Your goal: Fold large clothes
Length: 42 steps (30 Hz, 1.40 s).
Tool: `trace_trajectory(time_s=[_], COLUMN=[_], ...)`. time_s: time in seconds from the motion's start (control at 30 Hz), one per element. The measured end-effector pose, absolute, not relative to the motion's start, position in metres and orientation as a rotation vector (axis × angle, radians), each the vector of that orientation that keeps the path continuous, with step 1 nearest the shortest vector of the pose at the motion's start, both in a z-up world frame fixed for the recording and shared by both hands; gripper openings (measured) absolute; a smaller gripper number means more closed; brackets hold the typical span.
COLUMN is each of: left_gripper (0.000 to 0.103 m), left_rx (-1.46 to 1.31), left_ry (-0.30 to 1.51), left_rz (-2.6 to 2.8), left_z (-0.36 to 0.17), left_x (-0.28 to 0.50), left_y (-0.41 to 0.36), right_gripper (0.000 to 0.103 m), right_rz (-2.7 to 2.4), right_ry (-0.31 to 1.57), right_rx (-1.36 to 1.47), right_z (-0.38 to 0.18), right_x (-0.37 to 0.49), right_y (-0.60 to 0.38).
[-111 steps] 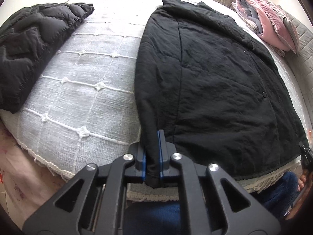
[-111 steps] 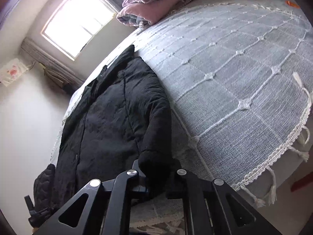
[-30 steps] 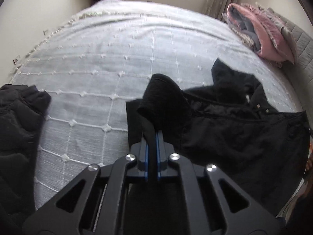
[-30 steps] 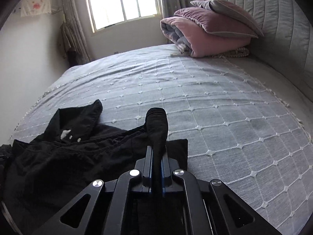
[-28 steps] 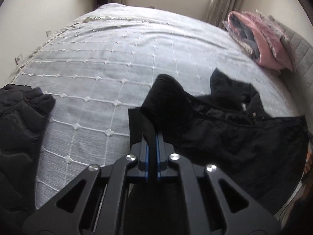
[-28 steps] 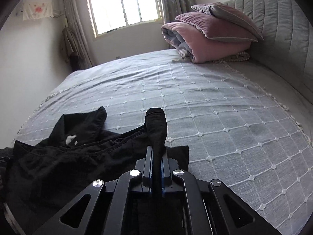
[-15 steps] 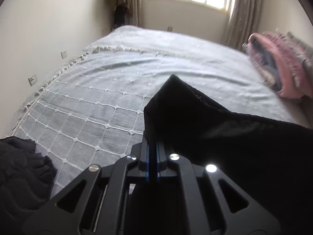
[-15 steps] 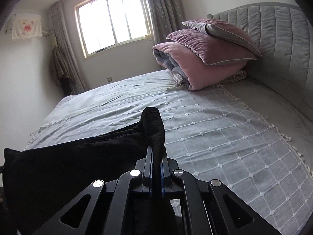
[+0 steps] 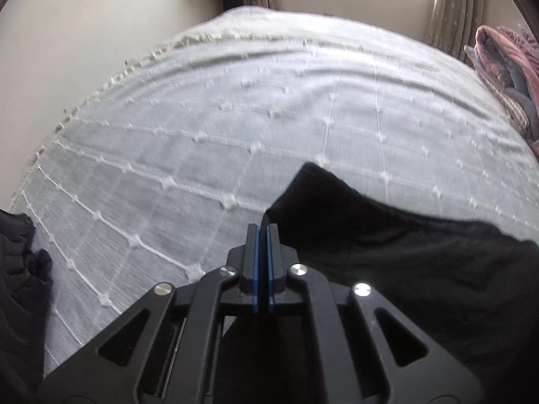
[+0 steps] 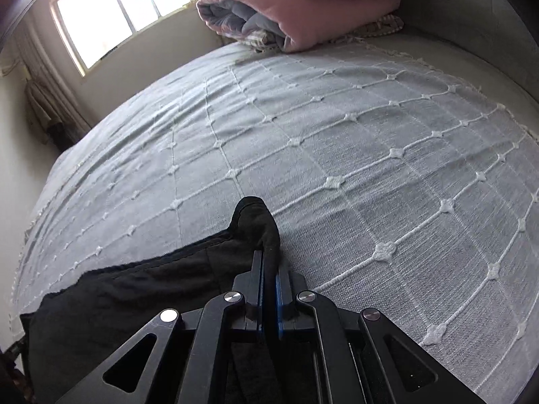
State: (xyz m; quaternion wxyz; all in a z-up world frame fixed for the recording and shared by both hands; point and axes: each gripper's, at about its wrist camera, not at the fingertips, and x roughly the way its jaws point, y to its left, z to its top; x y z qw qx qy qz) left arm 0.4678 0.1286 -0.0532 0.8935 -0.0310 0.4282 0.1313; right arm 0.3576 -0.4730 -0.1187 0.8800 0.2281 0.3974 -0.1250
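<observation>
Both grippers' jaws pinch the black coat: the left gripper trails it toward 4 o'clock, the right gripper toward 8 o'clock, its edge stretched between them above the bed.

I find no writing to read from either of my wrist views: no label, brand, number or sign shows on anything in sight.
</observation>
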Motion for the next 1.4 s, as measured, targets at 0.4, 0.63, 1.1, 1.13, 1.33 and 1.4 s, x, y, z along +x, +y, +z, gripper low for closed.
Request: trace_trajectory(time_s=[0.4, 0.63, 1.1, 1.13, 1.33, 1.4], left_gripper=[0.005, 0.011, 0.035, 0.035, 0.035, 0.033], left_rx=[-0.022, -0.121, -0.319, -0.317, -0.36, -0.386], left_ry=[0.908, 0.949, 0.938, 0.942, 0.997, 0.982], left_rz=[0.356, 0.316, 0.247, 0.225, 0.245, 0.259], left_z=[-0.102, -0.084, -0.011, -0.016, -0.046, -0.049], left_x=[0.469, 0.464, 0.274, 0.261, 0.22, 0.212], left_y=[0.114, 0.132, 0.146, 0.139, 0.144, 0.15], right_gripper=[0.005, 0.017, 0.071, 0.071, 0.069, 0.051], right_rz=[-0.328, -0.353, -0.246, -0.22, -0.209, -0.203], right_ry=[0.859, 0.908, 0.777, 0.794, 0.785, 0.779], right_rx=[0.376, 0.373, 0.678, 0.65, 0.61, 0.596], right_z=[-0.136, -0.141, -0.071, -0.071, -0.083, -0.092], right_x=[0.368, 0.374, 0.177, 0.169, 0.098, 0.086], right_y=[-0.46, -0.464, -0.465, -0.456, -0.436, -0.439])
